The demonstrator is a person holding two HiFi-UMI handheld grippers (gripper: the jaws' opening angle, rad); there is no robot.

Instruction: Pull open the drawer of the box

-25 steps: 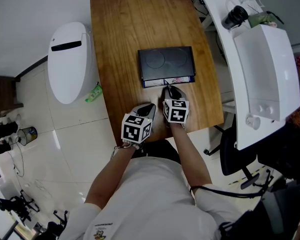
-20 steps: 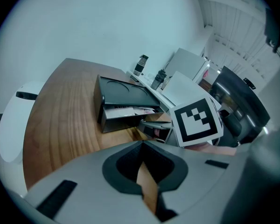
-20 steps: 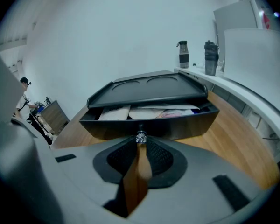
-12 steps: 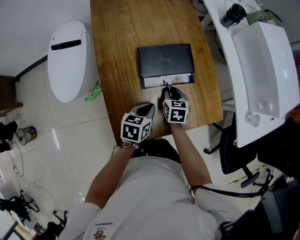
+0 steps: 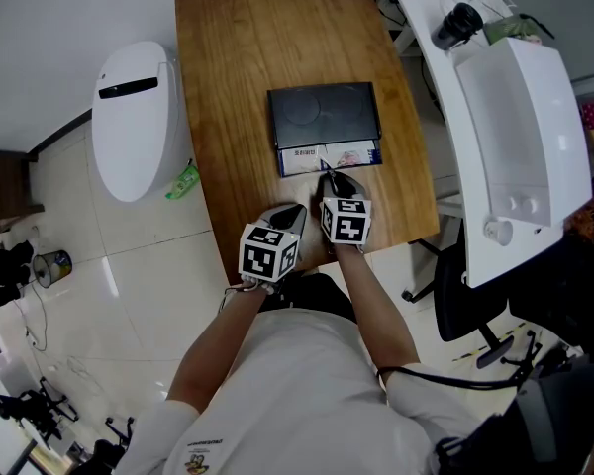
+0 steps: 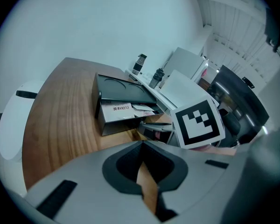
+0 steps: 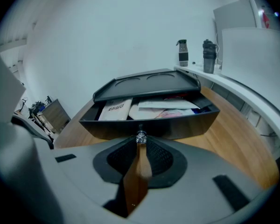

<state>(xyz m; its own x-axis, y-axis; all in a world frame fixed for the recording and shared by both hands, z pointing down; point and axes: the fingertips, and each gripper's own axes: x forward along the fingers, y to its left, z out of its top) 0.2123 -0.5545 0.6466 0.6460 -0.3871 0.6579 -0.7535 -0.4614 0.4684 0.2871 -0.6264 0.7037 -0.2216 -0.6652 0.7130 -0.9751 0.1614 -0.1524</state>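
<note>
Two grippers, lower centre: the right gripper (image 5: 327, 170) clamps the tiny knob (image 7: 140, 137) of the drawer (image 5: 329, 156); the left gripper (image 5: 295, 213) is closed on nothing. Part-open at mid-frame under its black box (image 5: 323, 117), the drawer likely slides lightly, though the knob looks slippery.

A flat, dark rectangular box (image 5: 324, 115), its top pressed with two shallow round recesses, lies square on the wooden worktop (image 5: 238, 57). Its single drawer (image 5: 330, 155) stands partly pulled out on the side facing the person, level and straight, exposing white printed papers (image 7: 149, 107) packed inside. A small metallic knob (image 7: 141, 137) sits at the centre of the drawer's front.
</note>
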